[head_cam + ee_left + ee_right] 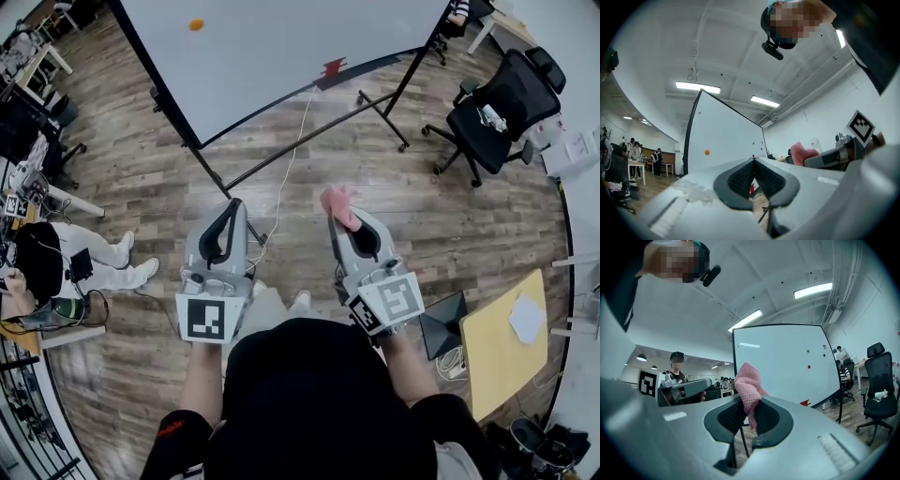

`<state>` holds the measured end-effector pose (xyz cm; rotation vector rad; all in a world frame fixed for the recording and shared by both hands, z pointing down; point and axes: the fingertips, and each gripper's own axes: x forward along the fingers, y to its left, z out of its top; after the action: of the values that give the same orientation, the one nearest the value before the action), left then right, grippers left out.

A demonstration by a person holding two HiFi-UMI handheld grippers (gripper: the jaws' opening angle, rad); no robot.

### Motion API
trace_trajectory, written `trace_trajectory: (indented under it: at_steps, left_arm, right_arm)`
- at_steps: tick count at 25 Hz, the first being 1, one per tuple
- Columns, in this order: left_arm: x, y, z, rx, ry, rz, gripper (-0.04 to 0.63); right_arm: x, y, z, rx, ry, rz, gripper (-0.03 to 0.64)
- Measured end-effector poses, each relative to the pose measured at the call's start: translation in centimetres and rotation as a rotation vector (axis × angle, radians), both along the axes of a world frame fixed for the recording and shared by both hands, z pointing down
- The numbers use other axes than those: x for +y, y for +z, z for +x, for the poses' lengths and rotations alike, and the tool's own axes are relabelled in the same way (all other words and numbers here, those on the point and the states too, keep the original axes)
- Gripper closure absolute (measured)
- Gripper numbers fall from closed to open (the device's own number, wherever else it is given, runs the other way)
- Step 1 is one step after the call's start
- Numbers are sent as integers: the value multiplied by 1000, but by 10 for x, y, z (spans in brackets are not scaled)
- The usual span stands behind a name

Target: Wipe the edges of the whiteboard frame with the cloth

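You hold both grippers out in front of your body, side by side and a little apart, their tips aimed at the whiteboard [281,47] but well short of it, above the wooden floor [169,178]. Your left gripper [234,204] has its jaws pressed together with nothing between them. Your right gripper [337,223] is clamped on the pink cloth [338,202], which sticks up in a bunch past the jaw tips. The head view alone shows the board's wheeled stand [309,136] on the floor, the black frame [253,119] along its lower edge and a red piece [333,67] at that edge, towards the right corner. The gripper views alone show that both tools are tilted upward, taking in the ceiling lights [697,87]. In the left gripper view the cloth stands to the right of the board. The right gripper view shows a black office chair [879,380] beyond the board's right edge, and a tail of cloth hanging down between the pads [731,418].
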<state>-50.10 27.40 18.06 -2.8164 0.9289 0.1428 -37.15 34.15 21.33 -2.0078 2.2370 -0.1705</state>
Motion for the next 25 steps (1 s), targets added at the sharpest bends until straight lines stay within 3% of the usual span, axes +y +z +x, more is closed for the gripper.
trace_trajectory:
  at_steps: [8,25]
  left_arm:
    - [-43,17,-3,-34,-38,-17,594]
    - [-175,62,11,-47,-27,-93,594]
  right_arm:
    - [-43,22,1,-11,-28,-58,588]
    - [-173,87,5,-3,-31,-242,588]
